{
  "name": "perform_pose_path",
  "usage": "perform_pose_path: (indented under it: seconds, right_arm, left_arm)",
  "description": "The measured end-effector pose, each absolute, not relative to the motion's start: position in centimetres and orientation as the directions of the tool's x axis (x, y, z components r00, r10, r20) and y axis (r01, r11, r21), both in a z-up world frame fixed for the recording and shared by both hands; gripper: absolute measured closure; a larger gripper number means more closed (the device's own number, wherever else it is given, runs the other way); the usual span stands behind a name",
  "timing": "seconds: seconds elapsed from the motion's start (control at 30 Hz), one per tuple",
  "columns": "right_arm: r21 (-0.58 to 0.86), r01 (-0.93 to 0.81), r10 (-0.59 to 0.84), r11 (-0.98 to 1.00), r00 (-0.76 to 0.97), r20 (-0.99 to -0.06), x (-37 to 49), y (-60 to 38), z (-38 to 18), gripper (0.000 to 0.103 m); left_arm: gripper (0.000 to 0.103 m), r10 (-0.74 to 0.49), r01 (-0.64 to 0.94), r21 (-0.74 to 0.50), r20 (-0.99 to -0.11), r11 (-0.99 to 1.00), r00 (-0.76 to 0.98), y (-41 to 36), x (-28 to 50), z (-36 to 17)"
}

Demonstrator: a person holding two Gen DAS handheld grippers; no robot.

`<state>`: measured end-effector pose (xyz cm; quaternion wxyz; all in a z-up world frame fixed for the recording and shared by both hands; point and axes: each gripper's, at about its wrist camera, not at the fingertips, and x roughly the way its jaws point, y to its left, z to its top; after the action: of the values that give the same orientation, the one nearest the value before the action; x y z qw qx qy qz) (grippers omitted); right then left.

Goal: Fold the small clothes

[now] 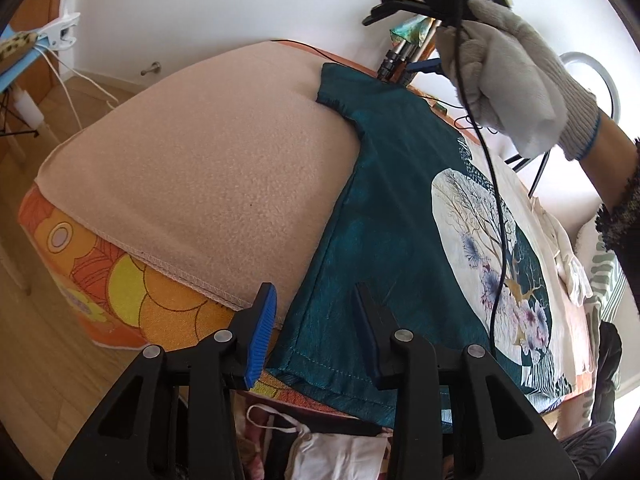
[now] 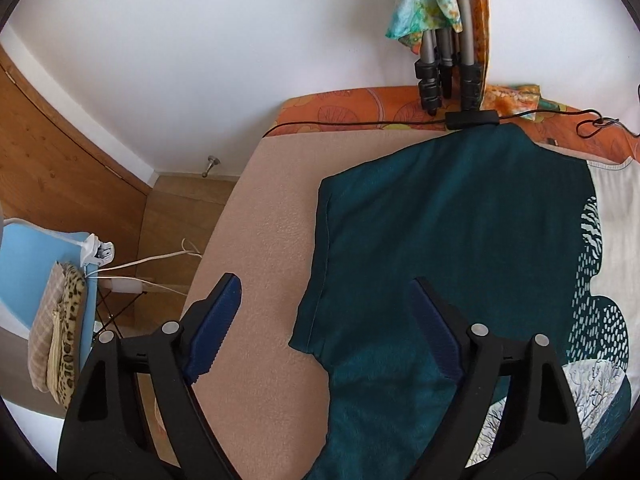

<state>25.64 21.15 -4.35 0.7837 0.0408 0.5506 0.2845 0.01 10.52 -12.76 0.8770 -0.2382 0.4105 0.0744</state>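
So the teal shirt (image 1: 384, 200) lies flat on the right half of the pink fleece (image 1: 208, 168) covering the surface. Left tongs (image 1: 316, 336) gape wide over its near hem, right tongs (image 2: 324, 332) wide above the sleeve, both holding nothing.

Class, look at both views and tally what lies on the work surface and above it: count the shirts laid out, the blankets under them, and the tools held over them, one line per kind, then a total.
Teal shirt: 1
Beige blanket: 1
Tools, left tool and right tool: 2
Total: 4
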Motion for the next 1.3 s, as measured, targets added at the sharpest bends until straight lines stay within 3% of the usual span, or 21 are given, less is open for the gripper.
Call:
perform_pose_path:
  seconds: [0.2, 0.43, 0.83, 0.93, 1.03, 1.1, 1.17, 1.3]
  right_arm:
    - [0.325, -0.422, 0.436, 0.846, 0.200, -0.877, 27.7, 25.3, -8.9, 0.026]
    - [0.202, -0.495, 0.341, 0.845, 0.208, -0.917, 28.8, 29.3, -11.9, 0.028]
    - [-0.013, -0.599, 0.188, 0.801, 0.271, -0.944, 27.7, 31.0, -13.5, 0.039]
    - [-0.031, -0.611, 0.186, 0.791, 0.289, -0.939, 27.2, 31.0, -13.4, 0.049]
    - [-0.045, -0.607, 0.177, 0.793, 0.301, -0.937, 27.2, 30.7, -13.1, 0.070]
    - [-0.052, -0.601, 0.169, 0.798, 0.306, -0.937, 27.4, 30.3, -12.9, 0.089]
    - [-0.043, -0.592, 0.173, 0.805, 0.303, -0.937, 27.7, 29.7, -12.8, 0.096]
    - [-0.003, -0.561, 0.208, 0.827, 0.311, -0.927, 28.2, 27.9, -12.0, 0.097]
  left_arm:
    - [0.067, -0.062, -0.304, -0.334, -0.758, 0.892, 0.649, 10.0, 0.3, -12.7]
    - [0.068, -0.051, -0.273, -0.297, -0.757, 0.915, 0.652, 9.4, 0.4, -12.8]
    - [0.099, -0.071, -0.276, -0.324, -0.754, 0.905, 0.653, 10.1, 0.6, -13.1]
    - [0.100, -0.133, -0.255, -0.392, -0.734, 0.884, 0.666, 10.4, 0.5, -13.2]
    - [0.101, -0.180, -0.237, -0.444, -0.712, 0.864, 0.678, 10.5, 0.5, -13.2]
    - [0.102, -0.192, -0.224, -0.456, -0.700, 0.862, 0.688, 10.4, 0.4, -13.0]
    - [0.103, -0.206, -0.210, -0.470, -0.686, 0.857, 0.698, 10.3, 0.3, -12.7]
    - [0.103, -0.252, -0.181, -0.524, -0.649, 0.833, 0.718, 10.4, 0.2, -12.2]
